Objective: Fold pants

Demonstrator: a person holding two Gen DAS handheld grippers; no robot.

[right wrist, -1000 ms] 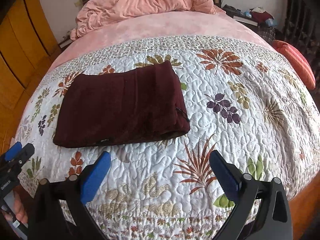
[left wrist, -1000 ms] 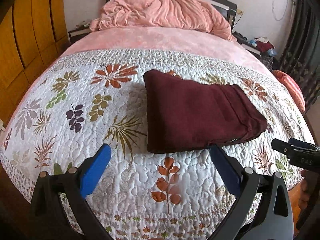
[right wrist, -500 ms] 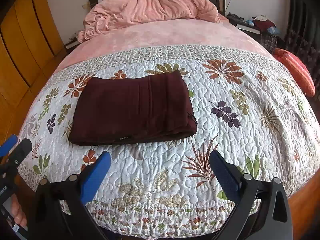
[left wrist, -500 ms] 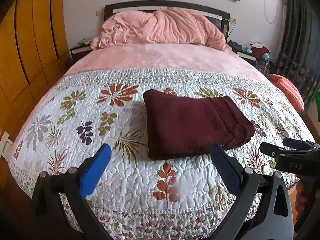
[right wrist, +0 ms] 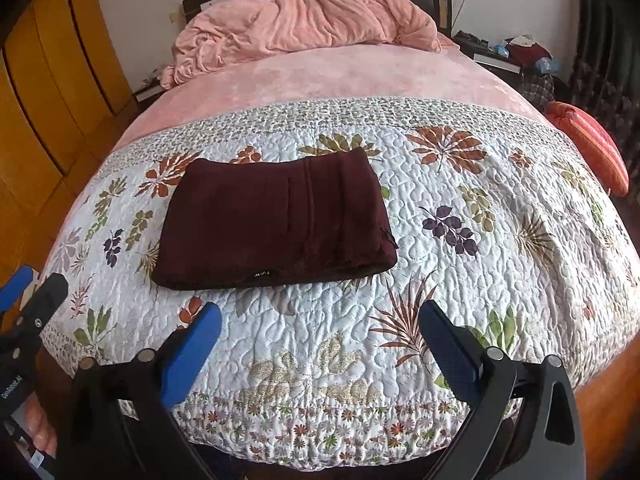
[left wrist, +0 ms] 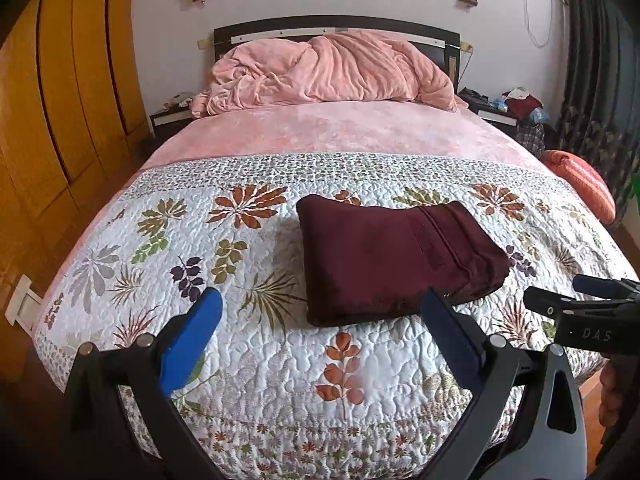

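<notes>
The dark maroon pants (left wrist: 396, 260) lie folded into a flat rectangle on the white leaf-patterned quilt (left wrist: 256, 352). They also show in the right wrist view (right wrist: 276, 224), left of centre. My left gripper (left wrist: 320, 324) is open and empty, held back above the foot of the bed, just short of the pants' near edge. My right gripper (right wrist: 320, 332) is open and empty, short of the pants and to their right. Each gripper shows at the edge of the other's view: the right gripper (left wrist: 580, 308), the left gripper (right wrist: 28, 296).
A rumpled pink blanket (left wrist: 332, 72) is piled at the headboard, with pink sheet (left wrist: 340, 132) below it. Yellow wardrobe doors (left wrist: 52, 100) line the left. An orange bolster (left wrist: 580, 184) lies at the bed's right side. Nightstands with clutter (left wrist: 516, 108) flank the headboard.
Both grippers have drawn back and risen from the bed, so the pants look smaller and farther. The pants have not moved. Both stay open.
</notes>
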